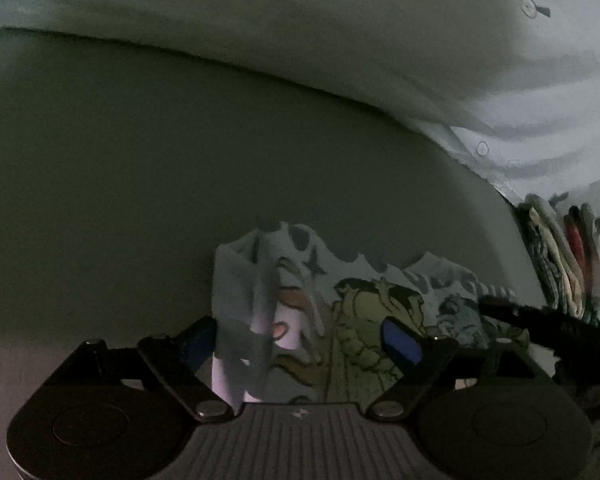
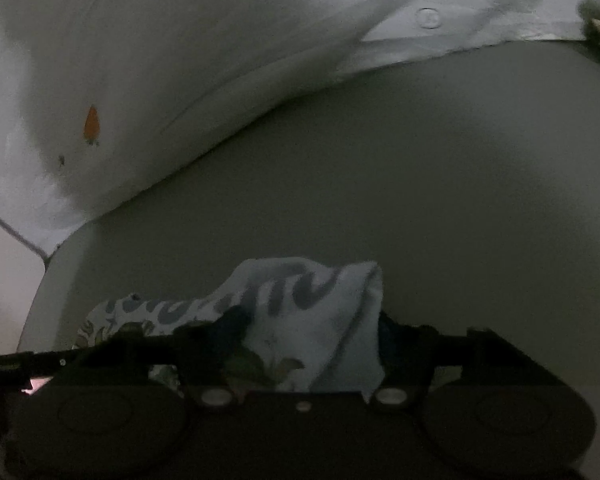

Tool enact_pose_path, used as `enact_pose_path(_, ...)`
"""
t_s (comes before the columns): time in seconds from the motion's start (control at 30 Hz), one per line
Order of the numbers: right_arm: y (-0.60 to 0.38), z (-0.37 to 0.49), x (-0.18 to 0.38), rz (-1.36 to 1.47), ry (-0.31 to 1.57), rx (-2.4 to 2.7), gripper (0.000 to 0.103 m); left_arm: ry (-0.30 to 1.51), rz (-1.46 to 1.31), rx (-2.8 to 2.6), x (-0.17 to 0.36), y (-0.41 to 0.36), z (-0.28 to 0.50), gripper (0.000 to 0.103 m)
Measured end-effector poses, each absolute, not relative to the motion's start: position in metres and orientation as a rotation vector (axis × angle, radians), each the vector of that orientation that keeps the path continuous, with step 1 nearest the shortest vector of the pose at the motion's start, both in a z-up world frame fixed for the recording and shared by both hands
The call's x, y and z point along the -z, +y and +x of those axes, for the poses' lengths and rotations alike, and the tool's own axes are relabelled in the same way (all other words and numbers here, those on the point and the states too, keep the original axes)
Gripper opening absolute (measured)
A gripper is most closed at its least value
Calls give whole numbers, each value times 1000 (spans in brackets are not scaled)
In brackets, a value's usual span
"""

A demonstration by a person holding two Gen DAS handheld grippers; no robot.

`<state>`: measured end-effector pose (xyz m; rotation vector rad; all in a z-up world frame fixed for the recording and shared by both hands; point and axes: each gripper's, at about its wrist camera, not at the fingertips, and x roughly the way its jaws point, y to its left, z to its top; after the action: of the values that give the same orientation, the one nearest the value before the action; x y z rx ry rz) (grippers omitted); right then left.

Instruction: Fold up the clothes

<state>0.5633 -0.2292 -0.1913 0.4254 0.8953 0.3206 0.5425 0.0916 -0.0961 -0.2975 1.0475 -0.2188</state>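
Both wrist views are looking along gripper fingers at a small printed garment (image 1: 340, 300) that is lying on a plain grey tabletop (image 1: 180, 180). In the left wrist view the garment is filling the lower centre of the frame, a pale fabric carrying a green cartoon creature and dark lettering. The left gripper (image 1: 300, 340) is standing spread wide, its blue-padded fingers (image 1: 402, 340) flanking a bunched fold of cloth without visibly pinching it. In the right wrist view the same garment (image 2: 300, 320) is rising as a hump at lower centre. The right gripper (image 2: 308, 340) has cloth heaped between its fingers, but the dim light is hiding the pads, so whether it is clamping the cloth cannot be told.

A pale sheet with small orange motifs (image 2: 140, 80) is draping across the upper part of both frames. A stack of folded clothes (image 1: 568, 256) is standing at the right edge of the left wrist view, well apart from the working garment.

Judged from its slack creases, the garment is probably thin, light knit: it will be sagging and bunching rather than holding a shape, and offering no risk of breakage. Hold is best taken at an edge or corner, pinching one layer where possible, with both grippers keeping the hem taut so the fold lands flat.
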Motion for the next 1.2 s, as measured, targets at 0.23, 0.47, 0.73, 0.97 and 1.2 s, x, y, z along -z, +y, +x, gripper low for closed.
enact_pose_path(0.23,-220,575,193,376,884,-376,26,986,-348,174,101,78,531,51)
enact_pose_path(0.47,-215,544,148,334,736,-380,16,903,-421,60,75,78,504,16)
enact_pose_path(0.73,-239,457,78,361,488,-285,16,750,-434,137,14,51,463,16)
enact_pose_path(0.97,-275,405,18,349,303,-190,16,650,-414,313,-36,-4,468,15)
enact_pose_path(1.2,-365,370,-22,389,163,-30,16,614,-411,500,-80,-108,498,15)
